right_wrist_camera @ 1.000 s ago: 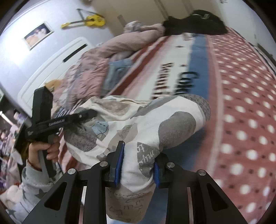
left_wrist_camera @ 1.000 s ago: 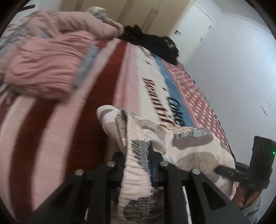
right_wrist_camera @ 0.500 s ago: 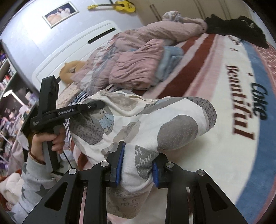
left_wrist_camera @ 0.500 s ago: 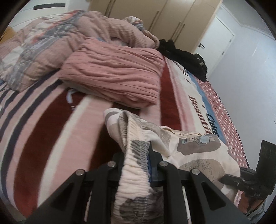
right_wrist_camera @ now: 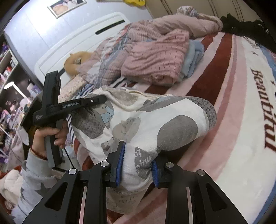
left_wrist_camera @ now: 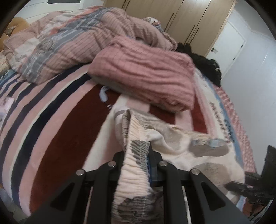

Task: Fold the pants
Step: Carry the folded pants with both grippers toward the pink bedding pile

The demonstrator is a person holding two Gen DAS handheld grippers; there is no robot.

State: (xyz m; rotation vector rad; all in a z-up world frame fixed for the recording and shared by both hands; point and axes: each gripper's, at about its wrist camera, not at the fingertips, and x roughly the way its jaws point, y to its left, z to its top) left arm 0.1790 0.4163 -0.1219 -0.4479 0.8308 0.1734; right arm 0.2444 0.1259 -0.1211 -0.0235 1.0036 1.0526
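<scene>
From the right wrist view, far left, I see cluttered shelves (right_wrist_camera: 10, 72) against the wall, then the person's hand (right_wrist_camera: 50, 137) gripping the handle of the left gripper (left_wrist_camera: 136, 155). Its jaws are clamped narrow on the gathered elastic waistband of the pants (right_wrist_camera: 155, 124). The pants are cream with grey patches and a small bear print; they hang bunched between the two grippers, above the bed. The right gripper (right_wrist_camera: 137, 163) has its blue pads pressed on a thicker fold of the same pants.

The surface is a bed covered by a blanket (right_wrist_camera: 232, 120) with pink, dark red, white and navy stripes and dark red lettering. A crumpled pink quilt (left_wrist_camera: 146, 77) lies on it, near a white headboard (right_wrist_camera: 77, 41). Behind, I see beige wardrobe doors (left_wrist_camera: 181, 15), a dark garment pile (left_wrist_camera: 207, 67), and a white door (left_wrist_camera: 229, 46) at right.
</scene>
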